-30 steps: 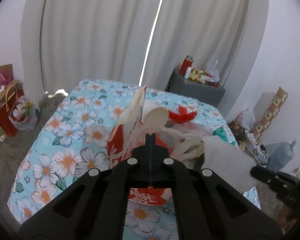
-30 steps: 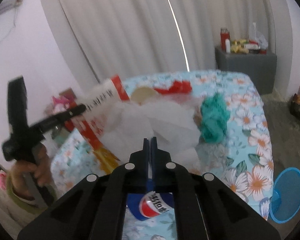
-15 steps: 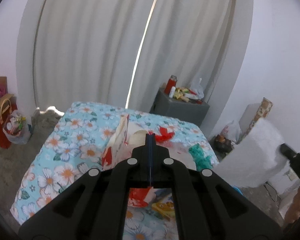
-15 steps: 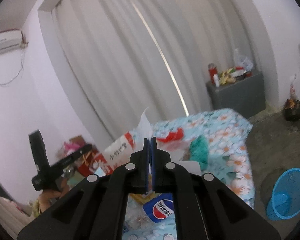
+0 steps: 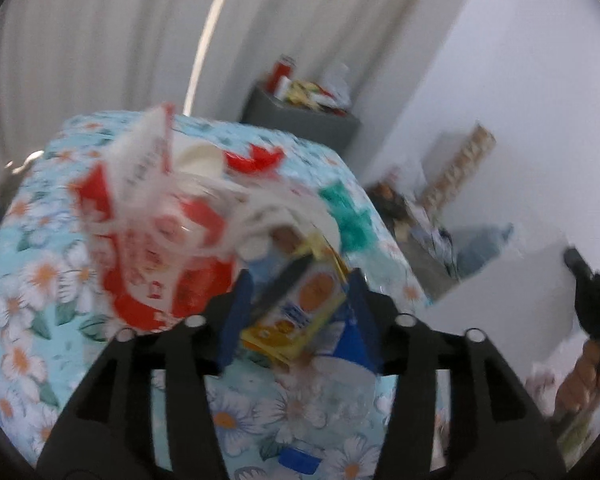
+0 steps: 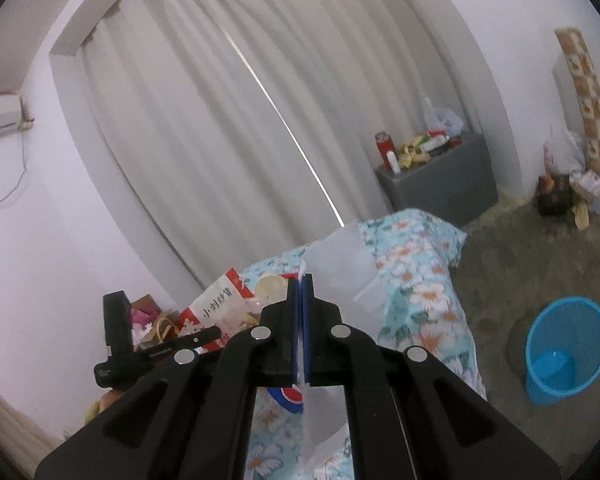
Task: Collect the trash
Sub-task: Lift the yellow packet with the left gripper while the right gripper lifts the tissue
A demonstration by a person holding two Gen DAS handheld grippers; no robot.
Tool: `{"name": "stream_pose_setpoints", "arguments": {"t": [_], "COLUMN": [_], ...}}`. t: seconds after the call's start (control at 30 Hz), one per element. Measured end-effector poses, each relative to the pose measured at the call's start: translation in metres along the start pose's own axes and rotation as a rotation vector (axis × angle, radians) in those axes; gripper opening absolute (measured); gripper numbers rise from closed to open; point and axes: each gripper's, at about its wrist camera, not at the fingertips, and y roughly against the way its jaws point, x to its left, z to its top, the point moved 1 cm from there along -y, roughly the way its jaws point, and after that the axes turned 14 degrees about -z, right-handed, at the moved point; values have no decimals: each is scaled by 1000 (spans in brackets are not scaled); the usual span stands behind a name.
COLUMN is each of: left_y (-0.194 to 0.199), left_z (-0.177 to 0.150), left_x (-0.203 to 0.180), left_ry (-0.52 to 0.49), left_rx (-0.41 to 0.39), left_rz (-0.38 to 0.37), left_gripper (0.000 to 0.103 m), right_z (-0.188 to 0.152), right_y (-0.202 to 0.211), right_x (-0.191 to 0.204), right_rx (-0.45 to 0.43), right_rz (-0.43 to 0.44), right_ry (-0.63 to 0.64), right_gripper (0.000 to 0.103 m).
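My left gripper (image 5: 298, 296) points down at a trash pile on the flowered bed cover (image 5: 28, 280), and its jaws are opening. A yellow snack packet (image 5: 300, 312) lies between the blue pads (image 5: 236, 312), which do not press on it. To the left of them stands a red and white bag (image 5: 160, 240). Under the packet lies a clear bottle with a blue label (image 5: 348, 340). A teal scrap (image 5: 348, 216) sits behind it. My right gripper (image 6: 301, 280) is shut on a white tissue (image 6: 340, 256), held to the right of the bed.
A blue mesh bin (image 6: 564, 352) stands on the floor right of the bed. A grey cabinet (image 6: 440, 184) with bottles and packets is by the curtain. Bags and boxes (image 6: 572, 184) crowd the right wall. Gift bags (image 6: 152, 324) lie left of the bed.
The left jaws went from shut to apart and dipped toward the pile, the yellow packet now between them. The right gripper carried the tissue up and off to the right of the pile.
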Motion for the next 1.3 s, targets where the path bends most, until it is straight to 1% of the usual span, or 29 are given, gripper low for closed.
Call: {"name": "stream_pose_setpoints", "arguments": {"t": [0.07,0.17,0.3,0.37,0.47,0.6,0.63,0.7,0.77,0.83,0.9,0.97,1.1,1.2,1.3], "left_y": [-12,-22,-33,-35,-33,-33,-34,-30,-27,-28,-29,-32,-30,-22,-6], "left_z": [-7,-15,-21,-22,-24,-28,-29,-33,-38,-40,-43,-44,-44,-39,-30], "left_x": [0,4,20,27,31,26,20,12,4,-5,-8,-7,-7,-15,-27], "left_ry": [-30,-55,-44,-26,-23,-72,-84,-108,-136,-170,-189,-194,-190,-226,-255], "left_rx": [47,85,119,113,110,133,138,145,143,148,154,158,134,100,50], "left_rz": [43,100,130,102,48,11,0,-26,-46,-38,-13,17,22,49,50], "left_gripper": [54,54,54,54,51,40,39,32,29,23,14,10,5,5,4], "right_z": [-5,-11,-15,-16,-17,-18,-19,-19,-20,-20,-20,-20,-21,-21,-18], "right_y": [-2,-8,-14,-17,-22,-26,-26,-29,-31,-31,-30,-29,-23,-19,-10], "right_x": [-6,-12,-15,-16,-17,-18,-18,-18,-18,-18,-16,-15,-14,-16,-23], "right_rx": [11,25,45,53,63,73,74,79,83,86,86,83,73,63,40], "right_rz": [-1,3,9,10,8,4,3,3,1,2,5,6,2,-7,-13], "right_ry": [-17,-35,-42,-44,-46,-50,-51,-52,-54,-55,-52,-48,-40,-46,-67], "right_gripper": [2,2,2,2,2,2,2,2,2,2,2,2,2,2,2]}}
